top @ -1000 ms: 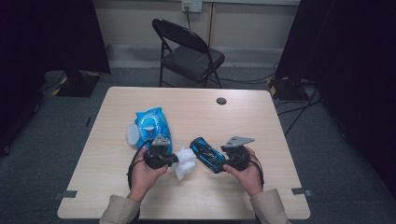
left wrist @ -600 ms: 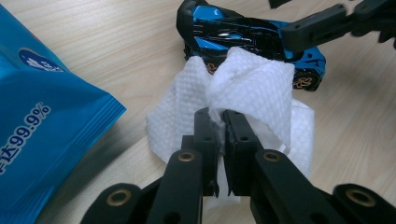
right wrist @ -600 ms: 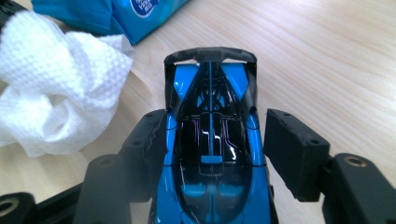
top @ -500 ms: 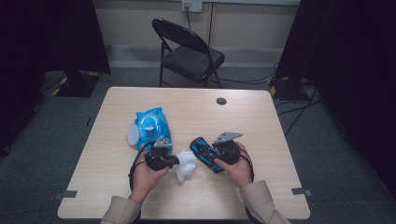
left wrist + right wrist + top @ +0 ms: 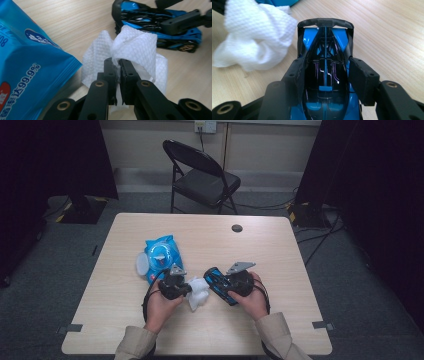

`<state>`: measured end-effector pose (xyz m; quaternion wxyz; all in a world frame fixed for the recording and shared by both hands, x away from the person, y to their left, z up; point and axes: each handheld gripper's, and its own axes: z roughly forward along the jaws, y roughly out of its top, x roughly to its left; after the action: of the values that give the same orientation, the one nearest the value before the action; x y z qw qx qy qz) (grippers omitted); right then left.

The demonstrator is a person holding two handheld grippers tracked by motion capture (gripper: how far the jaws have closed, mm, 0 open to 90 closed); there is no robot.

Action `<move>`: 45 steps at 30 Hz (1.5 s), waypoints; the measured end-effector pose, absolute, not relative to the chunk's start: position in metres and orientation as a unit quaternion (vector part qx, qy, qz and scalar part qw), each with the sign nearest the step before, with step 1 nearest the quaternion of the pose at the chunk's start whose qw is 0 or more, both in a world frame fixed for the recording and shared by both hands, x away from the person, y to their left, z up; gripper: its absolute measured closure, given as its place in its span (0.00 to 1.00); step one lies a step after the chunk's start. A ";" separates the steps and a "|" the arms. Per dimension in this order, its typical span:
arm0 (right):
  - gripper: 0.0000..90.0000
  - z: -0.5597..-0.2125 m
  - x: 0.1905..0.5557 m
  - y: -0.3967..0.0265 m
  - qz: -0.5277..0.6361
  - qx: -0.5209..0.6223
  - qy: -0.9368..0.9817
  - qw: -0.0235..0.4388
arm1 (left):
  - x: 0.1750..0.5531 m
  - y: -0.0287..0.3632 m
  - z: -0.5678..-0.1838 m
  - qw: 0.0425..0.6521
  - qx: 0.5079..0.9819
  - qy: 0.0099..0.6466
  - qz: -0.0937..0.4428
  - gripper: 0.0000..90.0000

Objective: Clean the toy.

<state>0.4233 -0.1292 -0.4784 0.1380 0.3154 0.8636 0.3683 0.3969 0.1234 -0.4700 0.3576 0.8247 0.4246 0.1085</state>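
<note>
A crumpled white wipe [image 5: 135, 45] is pinched between the tips of my left gripper [image 5: 116, 61], which is shut on it just above the table. A blue and black toy car [image 5: 325, 50] lies lengthwise between the jaws of my right gripper [image 5: 325, 67]. Those jaws have just been closing, and the pads now press on the car's sides. In the high view the left gripper [image 5: 186, 289] and wipe [image 5: 198, 292] sit right beside the car [image 5: 216, 282] and the right gripper [image 5: 223, 287]. The wipe nearly touches the car's rear wing.
A blue pack of wet wipes [image 5: 161, 255] lies on the wooden table [image 5: 280, 255] just behind the left hand. A round cable hole [image 5: 237, 228] is near the far edge. A black folding chair [image 5: 200, 172] stands beyond the table.
The right gripper has slid a little to the left over the toy car and its jaws have narrowed around it. The left gripper and the wipe have stayed in place.
</note>
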 end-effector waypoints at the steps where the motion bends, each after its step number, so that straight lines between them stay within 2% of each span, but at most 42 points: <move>1: 0.53 -0.478 0.424 -0.129 0.367 0.316 0.864 0.138 | 0.398 0.122 -0.471 0.356 0.823 0.429 0.111 0.94; 6: 0.53 -0.478 0.422 -0.128 0.367 0.317 0.863 0.142 | 0.407 0.113 -0.481 0.347 0.816 0.448 0.116 0.94; 11: 0.53 -0.479 0.421 -0.128 0.369 0.321 0.860 0.146 | 0.409 0.100 -0.493 0.363 0.817 0.439 0.091 0.94; 23: 0.53 -0.478 0.421 -0.126 0.360 0.324 0.862 0.147 | 0.407 0.074 -0.494 0.373 0.825 0.417 0.076 0.95; 45: 0.53 -0.477 0.421 -0.126 0.359 0.328 0.862 0.143 | 0.379 0.043 -0.497 0.395 0.835 0.382 0.039 0.95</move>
<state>0.4211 -0.1265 -0.4772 0.1434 0.3283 0.8619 0.3588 0.3789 0.0425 -0.4970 0.3947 0.8349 0.3816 0.0387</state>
